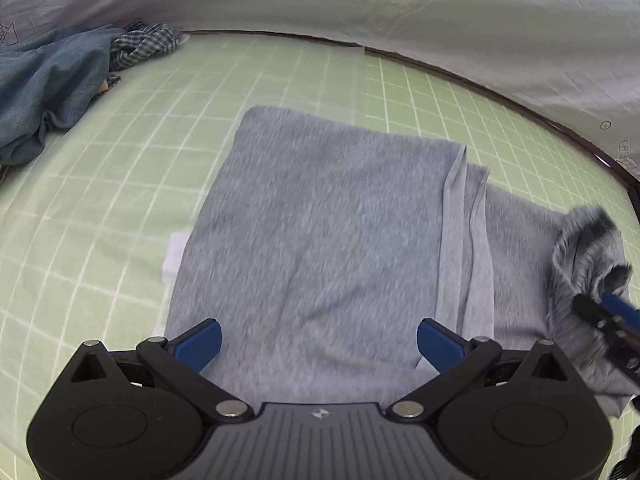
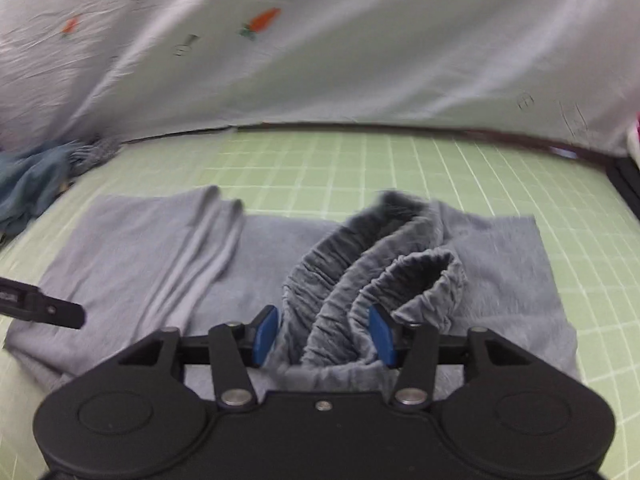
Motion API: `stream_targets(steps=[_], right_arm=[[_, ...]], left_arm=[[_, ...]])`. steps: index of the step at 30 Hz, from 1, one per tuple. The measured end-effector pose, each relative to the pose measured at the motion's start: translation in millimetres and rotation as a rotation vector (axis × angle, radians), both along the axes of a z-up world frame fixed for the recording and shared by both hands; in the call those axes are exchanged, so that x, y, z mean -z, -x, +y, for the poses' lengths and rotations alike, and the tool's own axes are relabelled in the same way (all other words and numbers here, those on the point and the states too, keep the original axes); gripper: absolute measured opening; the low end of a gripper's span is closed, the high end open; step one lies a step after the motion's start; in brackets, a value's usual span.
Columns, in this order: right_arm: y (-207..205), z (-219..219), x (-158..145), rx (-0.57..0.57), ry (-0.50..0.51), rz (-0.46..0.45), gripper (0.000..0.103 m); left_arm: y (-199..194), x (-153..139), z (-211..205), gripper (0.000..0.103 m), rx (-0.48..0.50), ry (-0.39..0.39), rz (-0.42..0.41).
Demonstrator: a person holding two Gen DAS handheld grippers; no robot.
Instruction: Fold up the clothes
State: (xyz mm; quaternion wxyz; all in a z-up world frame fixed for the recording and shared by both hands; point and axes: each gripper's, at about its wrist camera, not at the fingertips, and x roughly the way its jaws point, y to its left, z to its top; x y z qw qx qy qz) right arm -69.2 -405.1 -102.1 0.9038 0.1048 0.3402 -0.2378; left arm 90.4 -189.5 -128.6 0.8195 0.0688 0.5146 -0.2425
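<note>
A grey knit garment [image 1: 320, 220] lies folded flat on the green gridded mat [image 1: 120, 160]. My left gripper [image 1: 318, 344] hovers over its near edge, jaws spread wide, nothing pinched between them. At the right end, the garment's elastic waistband [image 2: 360, 264] stands up in loose gathered loops. My right gripper [image 2: 324, 336] has that waistband between its blue pads, which stand apart without squeezing the folds. The left wrist view catches the waistband [image 1: 588, 248] and a right fingertip [image 1: 592, 308] at the right edge. A left finger [image 2: 60, 314] pokes into the right wrist view.
A crumpled blue garment [image 1: 52, 88] and a checked one [image 1: 144, 44] are piled at the far left of the mat. A white printed sheet [image 1: 400, 0] hangs behind the dark table edge [image 1: 560, 128]. A small white tag [image 1: 176, 252] peeks out beside the grey garment.
</note>
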Motion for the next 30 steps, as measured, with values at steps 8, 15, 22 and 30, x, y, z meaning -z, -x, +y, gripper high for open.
stream_targets(steps=[8,15,22,30], right_arm=[[42.2,-57.5,-25.2,0.250,-0.114,-0.155,0.072],[45.3,-74.3,9.6,0.329,-0.211,-0.094,0.040],[8.3,-71.1,30.2,0.260,-0.283,-0.076,0.040],[-35.3,-30.9,22.9,0.022,-0.249,-0.049,0.041]], left_arm=[[-1.2,1.9,8.9,0.102,-0.068,0.002,0.003],[2.4,4.0,5.4,0.102,-0.060,-0.029,-0.016],[1.7,6.6,6.1,0.102,-0.046,-0.045,-0.017],[-2.9,3.6,10.7,0.102,-0.050,-0.047,-0.036]])
